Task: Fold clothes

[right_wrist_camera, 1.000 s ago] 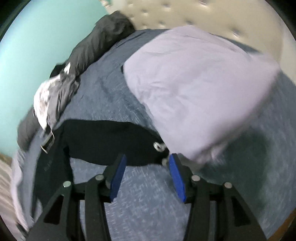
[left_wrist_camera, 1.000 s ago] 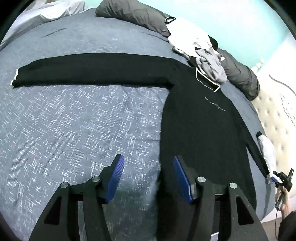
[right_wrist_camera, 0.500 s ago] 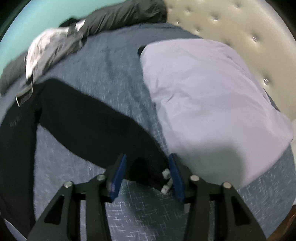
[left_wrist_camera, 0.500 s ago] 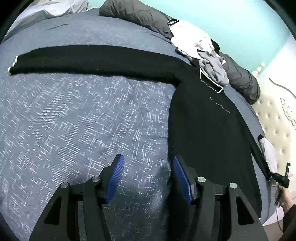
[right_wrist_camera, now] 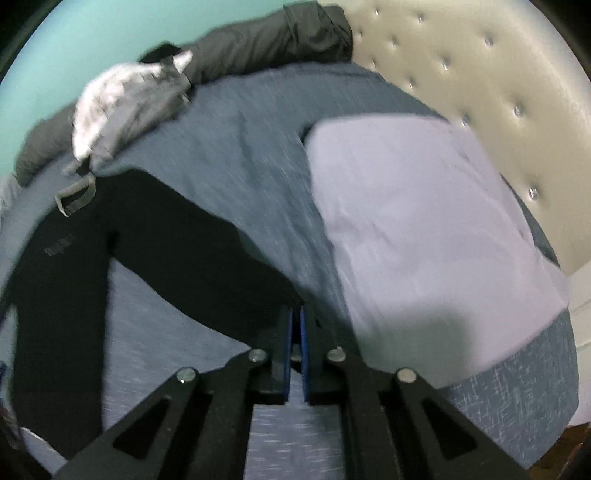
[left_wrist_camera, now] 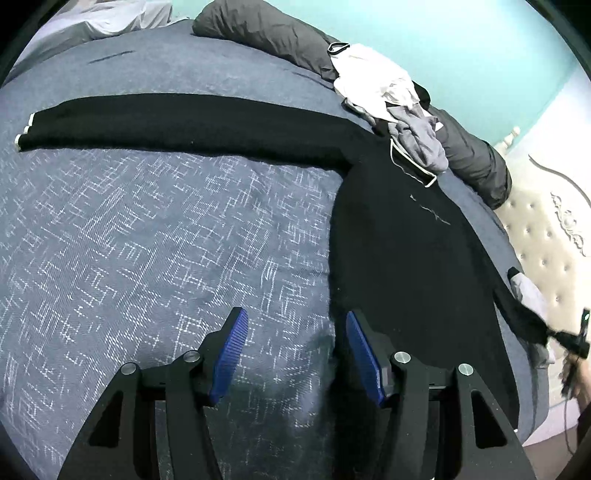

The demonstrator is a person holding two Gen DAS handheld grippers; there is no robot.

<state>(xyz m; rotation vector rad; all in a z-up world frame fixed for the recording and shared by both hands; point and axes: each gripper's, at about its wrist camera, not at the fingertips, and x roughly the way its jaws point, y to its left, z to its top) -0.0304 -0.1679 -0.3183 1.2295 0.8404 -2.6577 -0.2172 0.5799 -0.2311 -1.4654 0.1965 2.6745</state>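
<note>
A black long-sleeved sweater [left_wrist_camera: 406,251] lies spread flat on the blue patterned bedspread [left_wrist_camera: 129,240]. One sleeve [left_wrist_camera: 177,122] stretches far to the left, ending in a white-striped cuff. My left gripper [left_wrist_camera: 293,325] hovers open above the sweater's lower left edge, holding nothing. The other sleeve [right_wrist_camera: 192,254] runs up to my right gripper [right_wrist_camera: 296,314], which is shut on its cuff end and lifts it off the bed. From the left wrist view that gripper [left_wrist_camera: 570,338] shows small at the far right, pulling the sleeve taut.
A heap of white and grey clothes [left_wrist_camera: 391,96] lies near the sweater's collar, with a dark grey duvet roll [left_wrist_camera: 266,33] behind it. A lilac pillow [right_wrist_camera: 424,229] rests by the tufted cream headboard [right_wrist_camera: 480,74]. A teal wall lies beyond.
My right gripper closed on the sleeve cuff and raised it, rolling as it went. The left gripper stayed nearly still and open.
</note>
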